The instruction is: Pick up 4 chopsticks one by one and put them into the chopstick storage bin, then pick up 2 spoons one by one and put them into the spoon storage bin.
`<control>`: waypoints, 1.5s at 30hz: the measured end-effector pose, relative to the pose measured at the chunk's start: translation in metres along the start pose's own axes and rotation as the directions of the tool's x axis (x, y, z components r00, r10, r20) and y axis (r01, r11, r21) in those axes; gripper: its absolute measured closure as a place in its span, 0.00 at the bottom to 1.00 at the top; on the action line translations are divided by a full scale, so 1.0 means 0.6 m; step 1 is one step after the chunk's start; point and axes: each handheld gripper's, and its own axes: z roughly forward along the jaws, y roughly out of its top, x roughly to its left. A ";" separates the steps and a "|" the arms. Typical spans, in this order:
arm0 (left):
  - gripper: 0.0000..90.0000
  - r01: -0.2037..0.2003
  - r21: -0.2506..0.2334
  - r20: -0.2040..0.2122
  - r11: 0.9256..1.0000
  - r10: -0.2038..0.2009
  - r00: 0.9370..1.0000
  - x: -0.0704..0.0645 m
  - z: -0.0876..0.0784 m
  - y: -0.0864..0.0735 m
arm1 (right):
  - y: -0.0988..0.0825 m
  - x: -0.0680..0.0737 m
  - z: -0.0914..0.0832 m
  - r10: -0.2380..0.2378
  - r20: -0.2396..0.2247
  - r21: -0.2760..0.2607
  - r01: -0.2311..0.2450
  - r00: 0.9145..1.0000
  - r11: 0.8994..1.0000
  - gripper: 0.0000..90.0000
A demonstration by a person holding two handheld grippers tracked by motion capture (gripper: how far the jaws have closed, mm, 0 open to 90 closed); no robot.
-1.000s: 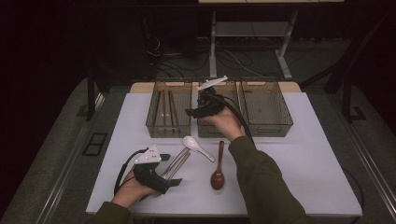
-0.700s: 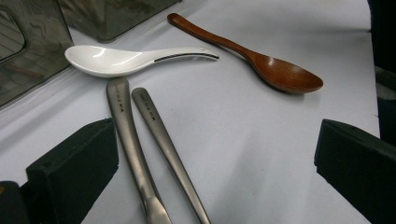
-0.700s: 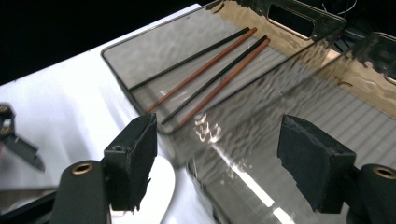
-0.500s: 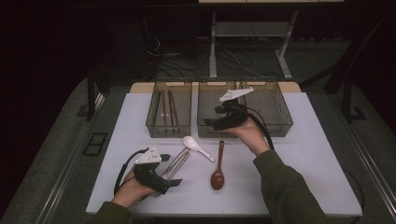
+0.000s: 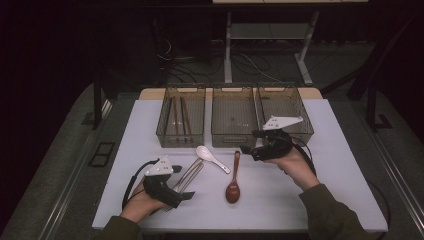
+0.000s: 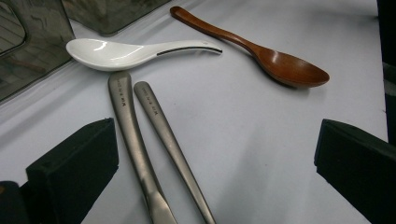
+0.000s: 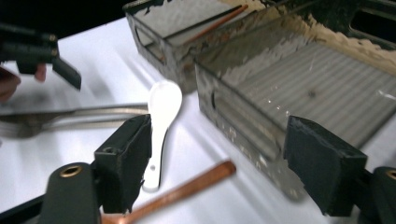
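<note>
**Right hand comes back for the next spoon**

The sorting of cutlery into the trays looks partway through. The right gripper [image 5: 248, 149] hangs low over the tabletop [image 5: 350, 165], just in front of the middle tray [image 5: 234, 136], its jaws spread with nothing between them; they have just been opening wider. It points toward the wooden spoon [image 5: 233, 181], which lies loose on the white surface with its handle toward the trays, and beside it the white ceramic spoon [image 5: 210, 157]. I judge the next move is to lower over one of those handles, straddle it squarely and close.

The left gripper [image 5: 186, 195] rests at the near edge, jaws wide apart around the two metal handles [image 6: 149, 140] without pinching them.

Chopsticks [image 5: 179, 119] already lie in the left tray [image 5: 182, 138]. The right tray [image 5: 285, 100] appears empty. The room around is dark, with cables and a stand's legs on the floor behind.
</note>
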 end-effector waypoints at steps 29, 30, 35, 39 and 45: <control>0.00 0.006 -0.011 -0.025 1.000 -0.006 1.000 -0.003 -0.005 0.005 | -0.193 0.004 -0.117 0.055 0.071 0.008 -0.056 0.996 0.998 0.21; 0.00 0.001 -0.007 -0.034 1.000 -0.001 0.999 -0.003 -0.006 0.006 | -0.196 0.004 -0.119 0.052 0.073 0.009 -0.053 0.996 0.999 0.21; 0.15 0.007 -0.031 -0.062 0.999 -0.009 0.998 -0.002 -0.013 0.018 | -0.204 0.000 -0.125 0.064 0.082 0.008 -0.064 0.995 0.998 0.21; 0.35 0.003 -0.044 -0.049 0.999 -0.005 0.999 -0.005 -0.008 0.034 | -0.205 -0.002 -0.125 0.063 0.091 0.012 -0.064 0.994 0.998 0.21; 0.69 0.011 -0.038 -0.010 0.999 -0.011 1.000 -0.015 0.015 0.060 | -0.205 0.000 -0.122 0.059 0.094 0.021 -0.061 0.994 0.998 0.21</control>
